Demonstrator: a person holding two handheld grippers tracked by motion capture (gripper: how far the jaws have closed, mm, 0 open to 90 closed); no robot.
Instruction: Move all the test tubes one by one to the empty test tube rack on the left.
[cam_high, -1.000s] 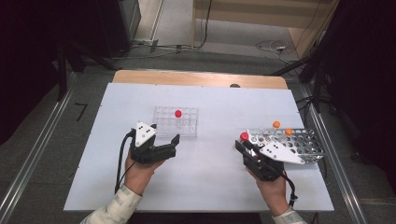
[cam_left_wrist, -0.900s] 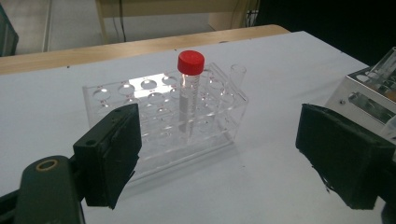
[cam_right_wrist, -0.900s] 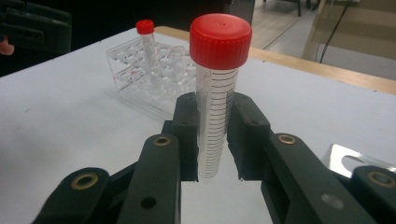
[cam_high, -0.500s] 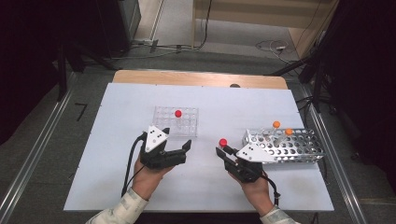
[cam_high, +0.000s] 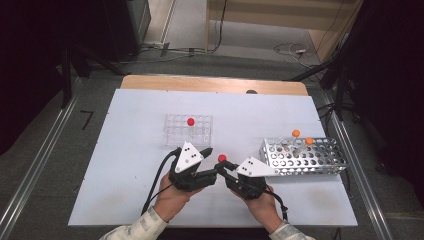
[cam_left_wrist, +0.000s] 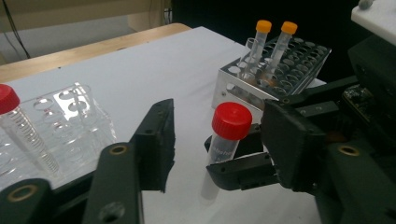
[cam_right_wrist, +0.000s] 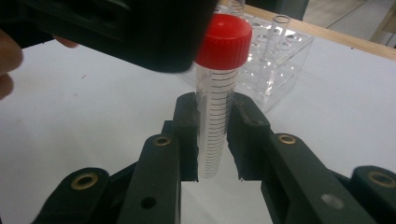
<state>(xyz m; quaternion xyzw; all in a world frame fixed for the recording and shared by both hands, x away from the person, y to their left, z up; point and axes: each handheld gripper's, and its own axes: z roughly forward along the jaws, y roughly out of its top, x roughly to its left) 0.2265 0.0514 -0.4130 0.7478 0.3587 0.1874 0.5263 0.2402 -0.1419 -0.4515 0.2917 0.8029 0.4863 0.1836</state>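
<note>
A red-capped test tube (cam_high: 221, 158) (cam_left_wrist: 232, 121) (cam_right_wrist: 219, 107) stands upright above the table's front middle. My right gripper (cam_high: 224, 166) (cam_right_wrist: 212, 135) is shut on its lower body. My left gripper (cam_high: 214, 162) (cam_left_wrist: 224, 140) comes in from the left, and its jaws have just been closing with the tube's cap between them. In the left gripper view a gap still shows between the left finger (cam_left_wrist: 156, 140) and the tube. A clear plastic rack (cam_high: 175, 131) (cam_left_wrist: 88, 121) holds another red-capped tube (cam_high: 190, 121) (cam_left_wrist: 9, 100).
A metal perforated rack (cam_high: 320, 159) (cam_left_wrist: 303, 60) at the right holds two orange-capped tubes (cam_high: 296, 133) (cam_left_wrist: 264, 25). The white table top (cam_high: 125, 150) ends at a wooden strip (cam_high: 210, 84) at the back. Both hands sit near the front edge.
Both hands moved toward each other at the front middle. The right gripper carried the red-capped tube left, away from the metal rack. The left jaws narrowed around the tube's top.
</note>
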